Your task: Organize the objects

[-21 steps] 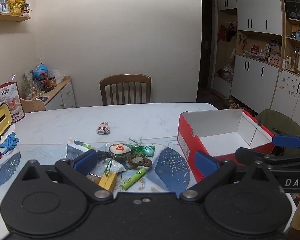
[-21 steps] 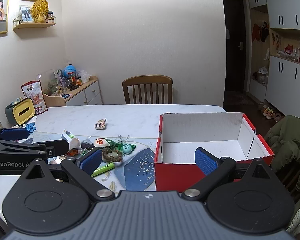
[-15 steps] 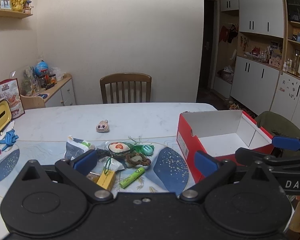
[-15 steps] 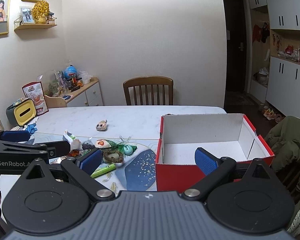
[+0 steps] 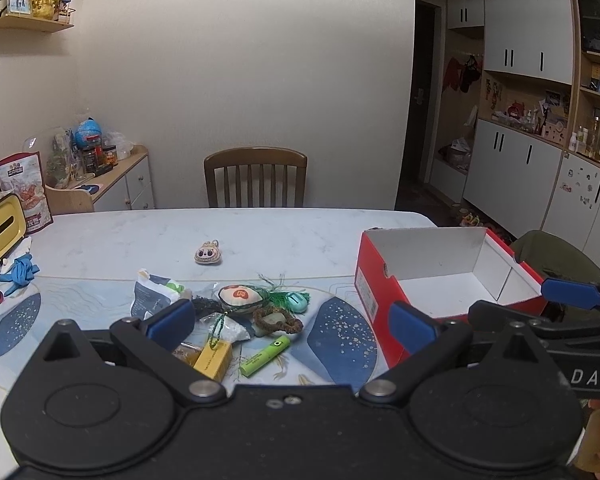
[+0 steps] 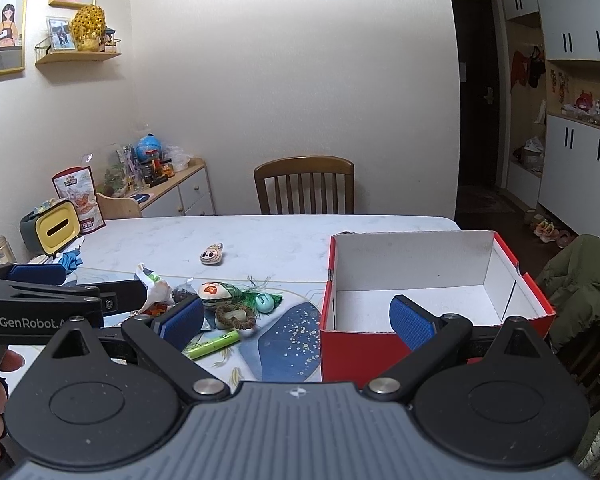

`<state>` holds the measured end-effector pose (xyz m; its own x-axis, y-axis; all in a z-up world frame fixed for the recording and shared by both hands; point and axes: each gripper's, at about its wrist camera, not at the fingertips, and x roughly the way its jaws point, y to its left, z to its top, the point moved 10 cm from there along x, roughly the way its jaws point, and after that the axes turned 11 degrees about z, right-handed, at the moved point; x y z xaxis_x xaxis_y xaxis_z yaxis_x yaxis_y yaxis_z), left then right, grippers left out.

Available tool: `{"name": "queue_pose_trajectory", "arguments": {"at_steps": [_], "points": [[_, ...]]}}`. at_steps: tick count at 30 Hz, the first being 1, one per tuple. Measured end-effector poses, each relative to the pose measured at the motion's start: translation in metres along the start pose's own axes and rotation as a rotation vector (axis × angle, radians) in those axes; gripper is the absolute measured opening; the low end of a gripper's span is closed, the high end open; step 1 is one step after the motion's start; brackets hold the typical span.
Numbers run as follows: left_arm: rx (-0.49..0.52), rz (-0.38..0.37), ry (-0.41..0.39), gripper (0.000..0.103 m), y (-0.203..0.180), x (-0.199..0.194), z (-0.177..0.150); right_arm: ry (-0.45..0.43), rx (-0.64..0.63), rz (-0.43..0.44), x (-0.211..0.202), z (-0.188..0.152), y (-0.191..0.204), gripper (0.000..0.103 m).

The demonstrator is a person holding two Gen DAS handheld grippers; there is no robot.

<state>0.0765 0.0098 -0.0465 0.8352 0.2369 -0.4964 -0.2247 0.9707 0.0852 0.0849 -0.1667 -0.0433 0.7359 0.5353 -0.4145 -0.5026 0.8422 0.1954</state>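
Note:
A heap of small items lies mid-table: a lime green tube (image 5: 265,356) (image 6: 213,344), a yellow box (image 5: 213,359), a white pouch with a red mark (image 5: 240,297) (image 6: 213,293), a braided ring (image 5: 278,320) (image 6: 236,317), a teal charm (image 5: 296,302) and a grey packet (image 5: 152,298). A small plush charm (image 5: 208,255) (image 6: 212,255) lies apart, farther back. An empty red box (image 5: 440,276) (image 6: 428,292) with white inside stands to the right. My left gripper (image 5: 290,325) is open above the heap. My right gripper (image 6: 294,318) is open, low before the box.
A wooden chair (image 5: 255,178) stands at the far table edge. A yellow-fronted container (image 5: 2,229), blue gloves (image 5: 18,274) and a snack bag (image 5: 22,194) crowd the left side. A green jacket (image 6: 580,292) hangs on a chair beside the box.
Both views have tilted up slightly and pulled back a little; the table items sit a bit lower in view. Both grippers stay open and nothing on the table has moved.

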Motion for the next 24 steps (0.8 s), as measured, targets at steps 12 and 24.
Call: {"name": "queue_pose_trajectory", "arguments": {"at_steps": [12,24], "points": [[-0.027,0.012,0.013,0.103,0.011,0.005,-0.002,0.013,-0.028,0.033,0.009,0.000,0.012,0.100],[-0.048,0.027,0.026,0.103,0.055,0.049,0.008,0.054,-0.039,0.015,0.042,0.004,0.024,0.100]]}}
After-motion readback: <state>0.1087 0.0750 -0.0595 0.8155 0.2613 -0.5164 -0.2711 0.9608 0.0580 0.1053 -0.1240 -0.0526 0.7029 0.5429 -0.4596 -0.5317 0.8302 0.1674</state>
